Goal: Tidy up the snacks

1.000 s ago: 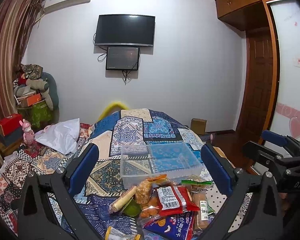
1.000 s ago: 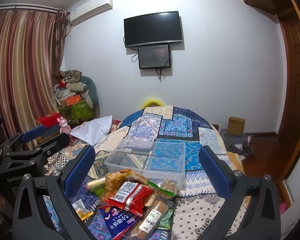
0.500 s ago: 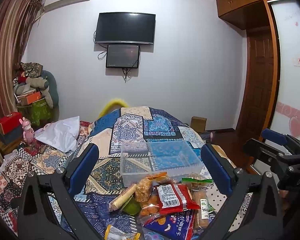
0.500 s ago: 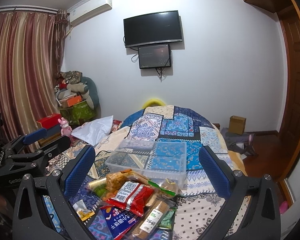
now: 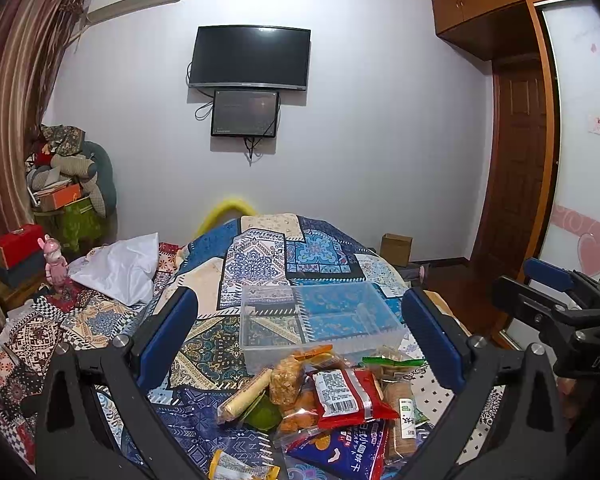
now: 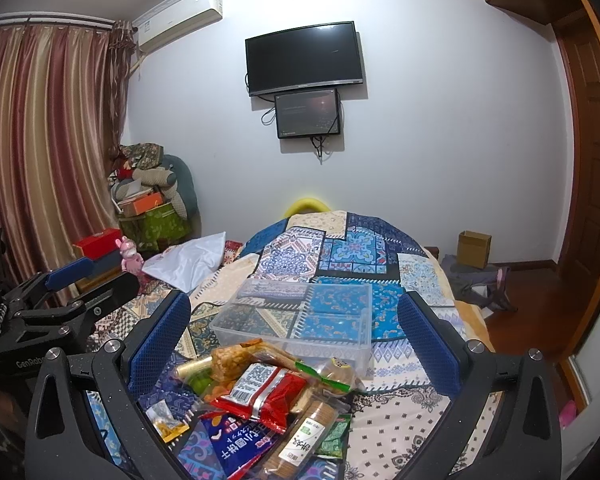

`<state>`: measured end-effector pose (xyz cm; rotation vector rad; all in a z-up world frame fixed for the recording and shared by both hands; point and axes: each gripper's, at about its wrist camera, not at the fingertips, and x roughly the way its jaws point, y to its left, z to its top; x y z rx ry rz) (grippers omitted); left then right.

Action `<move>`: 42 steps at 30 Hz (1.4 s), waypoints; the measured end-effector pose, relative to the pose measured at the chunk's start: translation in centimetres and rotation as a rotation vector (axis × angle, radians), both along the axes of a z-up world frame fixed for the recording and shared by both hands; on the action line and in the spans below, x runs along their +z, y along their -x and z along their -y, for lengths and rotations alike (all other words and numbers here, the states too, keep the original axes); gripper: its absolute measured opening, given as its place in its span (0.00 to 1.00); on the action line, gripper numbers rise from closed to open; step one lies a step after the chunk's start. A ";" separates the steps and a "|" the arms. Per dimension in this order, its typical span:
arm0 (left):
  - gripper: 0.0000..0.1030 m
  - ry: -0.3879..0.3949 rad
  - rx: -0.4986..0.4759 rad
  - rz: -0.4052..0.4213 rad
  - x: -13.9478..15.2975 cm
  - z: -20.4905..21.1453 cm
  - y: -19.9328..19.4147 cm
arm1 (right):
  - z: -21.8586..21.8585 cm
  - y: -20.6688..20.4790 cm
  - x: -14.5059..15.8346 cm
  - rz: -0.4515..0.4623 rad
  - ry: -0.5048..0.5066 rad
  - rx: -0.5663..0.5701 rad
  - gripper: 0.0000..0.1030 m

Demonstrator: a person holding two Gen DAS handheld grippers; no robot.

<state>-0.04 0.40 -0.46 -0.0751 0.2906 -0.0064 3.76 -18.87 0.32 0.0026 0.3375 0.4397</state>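
A pile of snack packets lies on the patterned bedspread: a red packet (image 5: 350, 394) (image 6: 266, 390), a blue bag (image 5: 340, 450) (image 6: 230, 446), a biscuit roll (image 6: 306, 436) and several others. A clear empty plastic box (image 5: 320, 320) (image 6: 300, 316) stands just beyond the pile. My left gripper (image 5: 298, 340) is open and empty, held above the pile. My right gripper (image 6: 294, 344) is open and empty, also above the pile. Each gripper shows at the edge of the other's view: the right one (image 5: 556, 300), the left one (image 6: 60, 300).
The patchwork bedspread (image 5: 268, 256) covers the bed. A white pillow (image 5: 120, 268) and a pink toy (image 5: 54, 256) lie at the left. Clutter and boxes (image 6: 148, 208) stand by the curtain. A cardboard box (image 6: 474, 248) sits on the floor right, near the wooden door (image 5: 516, 168).
Both grippers have shifted very slightly; the view is almost the same. Nothing was picked up or moved.
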 end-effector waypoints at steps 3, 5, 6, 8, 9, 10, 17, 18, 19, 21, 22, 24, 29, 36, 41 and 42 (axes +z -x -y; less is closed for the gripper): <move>1.00 -0.001 0.000 -0.001 0.0 0.0 0.0 | 0.0 0.0 0.0 0.001 -0.002 0.000 1.00; 1.00 0.001 0.000 0.001 0.0 0.0 0.0 | 0.1 0.0 0.0 0.001 -0.001 0.000 1.00; 1.00 0.001 -0.001 0.001 0.0 0.0 0.0 | 0.1 0.0 0.0 0.001 -0.001 0.000 1.00; 1.00 0.000 0.000 0.001 0.0 0.0 0.0 | 0.1 0.0 0.1 0.002 -0.003 0.001 1.00; 1.00 0.000 0.000 0.000 0.0 0.0 0.0 | 0.1 0.0 0.1 0.002 -0.002 0.000 1.00; 1.00 -0.001 0.000 0.000 0.0 0.0 0.0 | 0.1 0.0 0.1 0.002 -0.003 0.000 1.00; 1.00 0.002 0.000 -0.002 0.0 0.0 -0.1 | 0.1 -0.2 0.1 -0.005 -0.003 0.002 1.00; 1.00 0.003 -0.001 -0.004 0.0 0.0 -0.1 | 0.1 -0.2 0.0 -0.006 -0.002 0.003 1.00; 1.00 0.006 -0.006 -0.007 0.0 -0.1 -0.2 | 0.1 -0.3 0.0 -0.008 -0.002 0.004 1.00; 1.00 0.014 -0.016 -0.015 -0.1 -0.2 -0.3 | 0.0 -0.4 -0.2 -0.012 -0.002 0.007 1.00; 1.00 0.016 -0.018 -0.018 -0.2 -0.2 -0.3 | 0.0 -0.4 -0.3 -0.015 -0.002 0.008 1.00; 1.00 0.013 -0.022 -0.023 -0.5 -0.4 -0.3 | 0.0 -0.5 -0.6 -0.021 -0.002 0.017 1.00; 1.00 0.009 -0.027 -0.070 -1.7 -0.8 -0.9 | 0.0 -1.3 -1.6 -0.067 0.011 0.000 1.00; 1.00 -0.023 -0.004 -0.185 -5.7 -2.0 -2.1 | 0.5 -2.9 -4.9 -0.181 0.067 -0.004 1.00; 1.00 -0.016 0.018 -0.314 -9.6 -3.5 -3.0 | 0.8 -3.7 -7.6 -0.263 0.128 -0.001 1.00; 1.00 -0.006 0.026 -0.345 -10.6 -4.0 -3.1 | 0.8 -3.8 -8.3 -0.294 0.129 0.013 1.00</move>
